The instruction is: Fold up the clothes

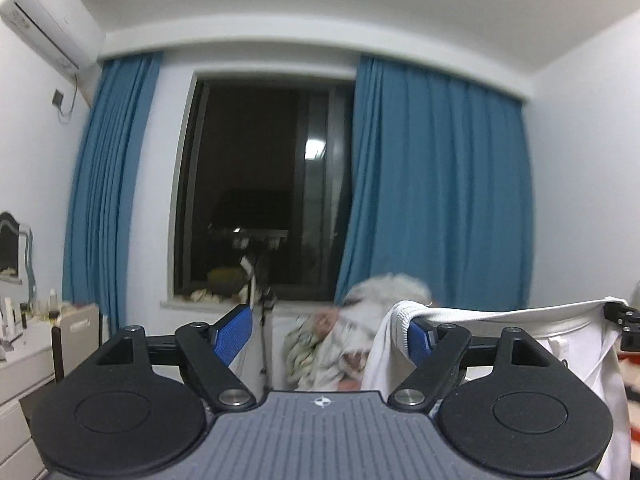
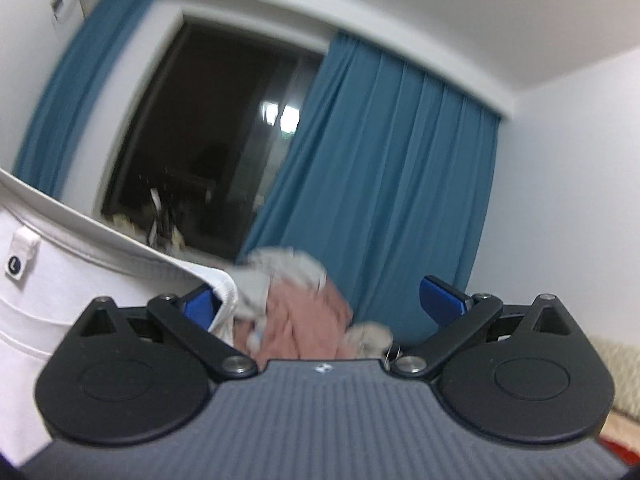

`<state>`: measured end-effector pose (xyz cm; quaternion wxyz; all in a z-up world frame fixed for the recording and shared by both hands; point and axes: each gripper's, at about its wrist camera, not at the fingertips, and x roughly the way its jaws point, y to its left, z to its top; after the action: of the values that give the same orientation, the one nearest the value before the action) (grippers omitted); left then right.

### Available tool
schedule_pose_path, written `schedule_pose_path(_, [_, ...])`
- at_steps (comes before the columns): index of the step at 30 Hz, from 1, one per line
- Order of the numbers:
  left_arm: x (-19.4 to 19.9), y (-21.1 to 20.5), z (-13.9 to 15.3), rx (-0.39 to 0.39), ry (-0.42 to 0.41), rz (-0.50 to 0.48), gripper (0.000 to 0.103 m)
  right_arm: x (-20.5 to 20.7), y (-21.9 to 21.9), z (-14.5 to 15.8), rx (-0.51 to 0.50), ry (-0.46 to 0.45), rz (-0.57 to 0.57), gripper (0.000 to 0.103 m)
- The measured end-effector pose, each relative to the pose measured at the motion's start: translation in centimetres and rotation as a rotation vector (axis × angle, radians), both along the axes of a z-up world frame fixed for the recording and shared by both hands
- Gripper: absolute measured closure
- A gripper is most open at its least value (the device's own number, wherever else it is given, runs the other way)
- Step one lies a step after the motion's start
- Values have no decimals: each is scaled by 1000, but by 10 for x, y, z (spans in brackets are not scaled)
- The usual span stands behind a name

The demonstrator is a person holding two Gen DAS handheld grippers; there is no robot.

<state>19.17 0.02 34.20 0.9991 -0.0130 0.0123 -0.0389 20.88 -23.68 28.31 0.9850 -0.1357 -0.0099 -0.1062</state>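
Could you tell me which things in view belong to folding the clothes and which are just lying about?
Belongs to the job:
- white knit garment, draped over one finger of each gripper
- left gripper, open
- right gripper, open
- crumpled pile of clothes

Just lying about:
- blue curtains
- white wall air conditioner
- white dresser

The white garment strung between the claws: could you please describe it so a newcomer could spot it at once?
Start at the dark window with blue curtains; below it lies a heap of clothes. In front of that, the white garment hangs stretched. Unlike the mottled heap, it is plain white with a ribbed edge and a small tag.
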Motion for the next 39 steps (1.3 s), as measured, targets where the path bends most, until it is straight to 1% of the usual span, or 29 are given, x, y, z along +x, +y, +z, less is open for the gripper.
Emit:
schedule_pose_path(1, [32, -3, -14, -17, 27, 10, 22, 26, -1, -13, 15, 21, -11, 0])
schedule_pose_path(4, [128, -13, -65, -101, 114, 45, 21, 112, 0, -56, 55, 65, -60, 0])
schedule_pose_path(7, [228, -15, -123, -131, 217, 81, 20, 190, -2, -111, 90, 143, -78, 0])
schedule_pose_path(9, [294, -9, -171, -116, 304, 98, 20, 238, -4, -150, 117, 207, -77, 0])
schedule_pose_path(12, [376, -8, -255, -134, 473, 89, 20, 299, -15, -213, 193, 345, -26, 0])
schedule_pose_path(13, [405, 1, -277, -148, 521, 78, 20, 316, -18, -232, 209, 388, -13, 0])
schedule_pose_path(15, [447, 16, -326, -152, 608, 59, 20, 351, -22, -271, 219, 492, 0, 0])
schedule_pose_path(16, [465, 20, -346, -141, 649, 51, 20, 363, -21, -286, 212, 544, 4, 0])
schedule_pose_path(18, [486, 28, -388, -88, 726, 36, 19, 384, -11, -316, 206, 643, 31, 0])
schedule_pose_path(19, [499, 28, -402, -62, 775, 20, 17, 395, -7, -327, 207, 704, 49, 0])
schedule_pose_path(20, [512, 29, -416, -50, 827, -13, 12, 402, -4, -337, 206, 761, 64, 0])
schedule_pose_path(21, [523, 31, -424, -46, 892, -64, 11, 412, 0, -344, 204, 827, 88, 0])
schedule_pose_path(22, [534, 32, -430, -43, 961, -120, 11, 419, 6, -350, 202, 893, 120, 0])
schedule_pose_path(23, [537, 33, -431, -42, 1000, -154, 10, 423, 10, -351, 206, 931, 144, 0])
schedule_pose_path(24, [538, 33, -429, -43, 1030, -181, 6, 424, 13, -351, 225, 954, 168, 0])
schedule_pose_path(26, [541, 33, -423, -28, 1045, -231, 0, 420, 16, -348, 310, 950, 215, 0])
schedule_pose_path(27, [538, 32, -417, -1, 1037, -252, 0, 416, 18, -346, 356, 939, 237, 0])
schedule_pose_path(29, [525, 31, -400, 34, 1009, -270, 0, 403, 22, -340, 442, 896, 274, 0])
schedule_pose_path(30, [517, 31, -391, 49, 995, -277, 0, 397, 24, -338, 466, 877, 285, 0])
schedule_pose_path(32, [485, 29, -368, 46, 935, -277, 0, 374, 30, -328, 490, 818, 296, 0])
schedule_pose_path(36, [409, 29, -326, 5, 807, -262, 0, 319, 42, -309, 474, 676, 300, 0])
schedule_pose_path(37, [390, 30, -316, -8, 775, -257, 0, 303, 45, -305, 457, 649, 295, 0])
schedule_pose_path(39, [356, 30, -301, -4, 725, -241, 0, 273, 49, -297, 427, 611, 283, 0])
